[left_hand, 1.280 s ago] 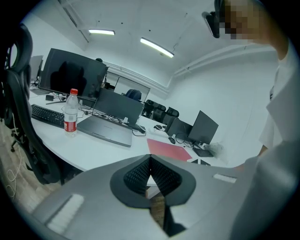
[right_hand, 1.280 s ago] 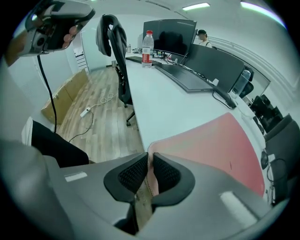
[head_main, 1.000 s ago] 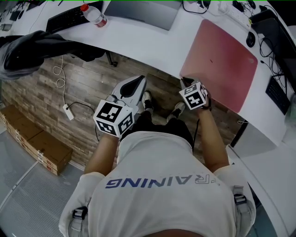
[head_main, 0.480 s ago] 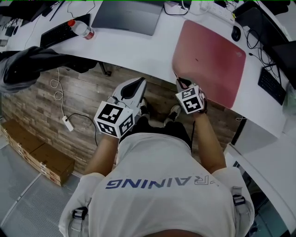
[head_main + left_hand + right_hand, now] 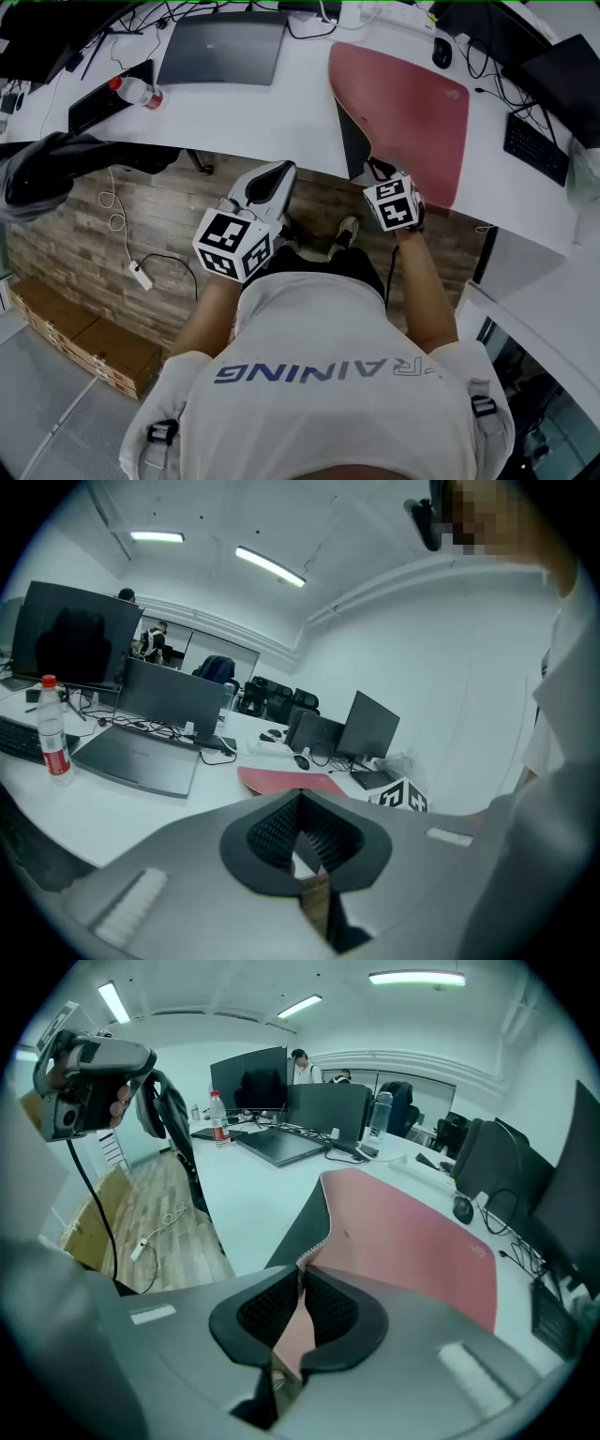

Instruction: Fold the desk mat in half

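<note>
The pink desk mat (image 5: 412,89) lies on the white desk (image 5: 272,103), also seen as the mat (image 5: 412,1232) in the right gripper view. Its near left corner is raised off the desk edge, showing the dark underside (image 5: 353,141). My right gripper (image 5: 379,172) is shut on that corner; the pink sheet runs between the pads at the right gripper (image 5: 302,1277). My left gripper (image 5: 273,178) hangs over the wooden floor to the left of the mat. The left gripper (image 5: 300,801) has its jaws together with nothing in them.
A closed laptop (image 5: 223,47), a water bottle (image 5: 136,91) and a keyboard (image 5: 101,101) sit left of the mat. A mouse (image 5: 442,52) and another keyboard (image 5: 534,145) lie to its right. A dark chair (image 5: 56,164), cardboard boxes (image 5: 75,337) and a power strip (image 5: 141,275) are on the floor side.
The mat's near left corner has come up off the desk in the right gripper, and its dark underside now shows. The left gripper has stayed in place.
</note>
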### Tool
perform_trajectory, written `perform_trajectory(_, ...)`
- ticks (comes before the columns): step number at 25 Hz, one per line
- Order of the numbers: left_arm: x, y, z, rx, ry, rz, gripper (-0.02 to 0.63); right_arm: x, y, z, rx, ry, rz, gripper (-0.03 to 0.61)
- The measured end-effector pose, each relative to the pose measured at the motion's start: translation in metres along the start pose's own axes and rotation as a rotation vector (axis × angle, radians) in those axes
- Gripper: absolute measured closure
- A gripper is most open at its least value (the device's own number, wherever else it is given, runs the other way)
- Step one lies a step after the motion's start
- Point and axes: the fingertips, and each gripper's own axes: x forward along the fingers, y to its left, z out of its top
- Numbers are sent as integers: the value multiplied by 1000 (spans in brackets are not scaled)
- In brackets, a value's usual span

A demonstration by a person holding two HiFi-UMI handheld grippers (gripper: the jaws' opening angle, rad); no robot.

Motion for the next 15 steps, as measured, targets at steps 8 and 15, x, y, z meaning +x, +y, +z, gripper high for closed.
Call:
perform_trajectory(8,24,-30,3,29,18,-43,615,-22,-35,-29,63,11,-51,538)
perform_trajectory(15,46,-61,2,57,36,-91,615,-37,-60,-59,115,18,-82,538)
